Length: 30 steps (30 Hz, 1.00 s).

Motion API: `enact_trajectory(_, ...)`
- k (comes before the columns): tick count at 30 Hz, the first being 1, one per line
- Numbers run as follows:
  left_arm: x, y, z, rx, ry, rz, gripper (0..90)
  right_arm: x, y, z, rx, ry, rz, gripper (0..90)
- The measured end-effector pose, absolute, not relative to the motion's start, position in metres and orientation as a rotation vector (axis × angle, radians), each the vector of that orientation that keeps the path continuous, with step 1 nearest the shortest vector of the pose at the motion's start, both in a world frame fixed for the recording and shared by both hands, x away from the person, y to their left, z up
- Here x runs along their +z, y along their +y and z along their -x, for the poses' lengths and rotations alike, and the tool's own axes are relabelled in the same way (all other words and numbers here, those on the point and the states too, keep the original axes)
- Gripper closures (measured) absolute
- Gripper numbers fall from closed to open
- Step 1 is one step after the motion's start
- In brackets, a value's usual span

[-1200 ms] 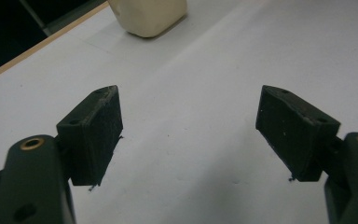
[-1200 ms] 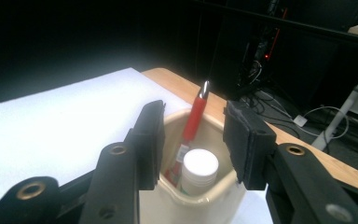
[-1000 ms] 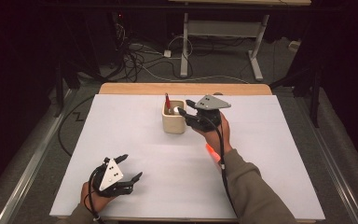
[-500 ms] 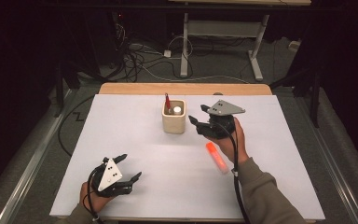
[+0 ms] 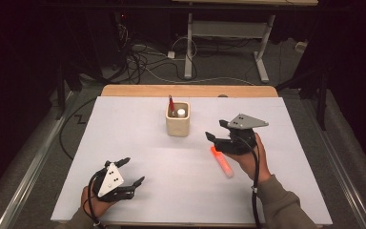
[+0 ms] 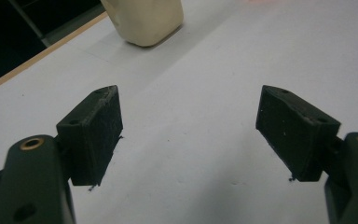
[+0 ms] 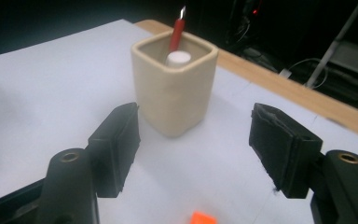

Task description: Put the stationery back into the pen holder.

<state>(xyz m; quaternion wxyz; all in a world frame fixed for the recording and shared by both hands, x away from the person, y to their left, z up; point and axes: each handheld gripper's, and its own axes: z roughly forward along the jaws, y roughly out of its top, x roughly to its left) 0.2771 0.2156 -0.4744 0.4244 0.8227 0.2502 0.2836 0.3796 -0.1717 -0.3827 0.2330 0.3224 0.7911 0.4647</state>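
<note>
From the high view, my left gripper [image 5: 128, 174] rests on the white table sheet [image 5: 138, 143] at about seven o'clock, jaws spread wide with nothing between them. My right gripper [image 5: 213, 135] sits at about three o'clock, pointing toward nine o'clock. Its jaws have just been opening and stand well apart, holding nothing. The orange highlighter marker with a pale cap [image 5: 222, 162] lies flat on the sheet just beneath that gripper, running toward five o'clock. The cream square ceramic pen cup [image 5: 177, 120] stands upright near twelve o'clock, well apart from the marker, with a red pen [image 5: 171, 104] and a white-capped stick [image 5: 181, 113] standing inside it.

From the left gripper view, my two black pads [image 6: 95, 133] stand far apart over bare white sheet, empty. The cream cup's base [image 6: 144, 21] sits at eleven o'clock, far off.

From the right gripper view, my pads [image 7: 119, 147] are wide apart and empty. The cream cup [image 7: 175, 91] stands at twelve o'clock just beyond them, red pen [image 7: 176, 32] leaning in its far corner. An orange marker tip [image 7: 201, 218] peeks in at six o'clock.
</note>
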Motion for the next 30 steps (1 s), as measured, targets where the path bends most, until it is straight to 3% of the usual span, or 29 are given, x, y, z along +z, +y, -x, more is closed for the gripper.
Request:
enact_trajectory(7,-0.474,0.213,-0.275,0.705,0.612,-2.067,22.0,-0.395,-0.179,-0.368,1.132,2.268,-0.968,34.1)
enact_trajectory(16,-0.475,0.211,-0.275,0.704,0.618,-2.071,22.0,-0.424,-0.180,-0.380,0.915,2.469,-1.130,35.4)
enact_trajectory(30,-0.476,0.210,-0.274,0.709,0.614,-2.084,22.0,-0.448,-0.164,-0.407,0.604,2.623,-1.224,53.1)
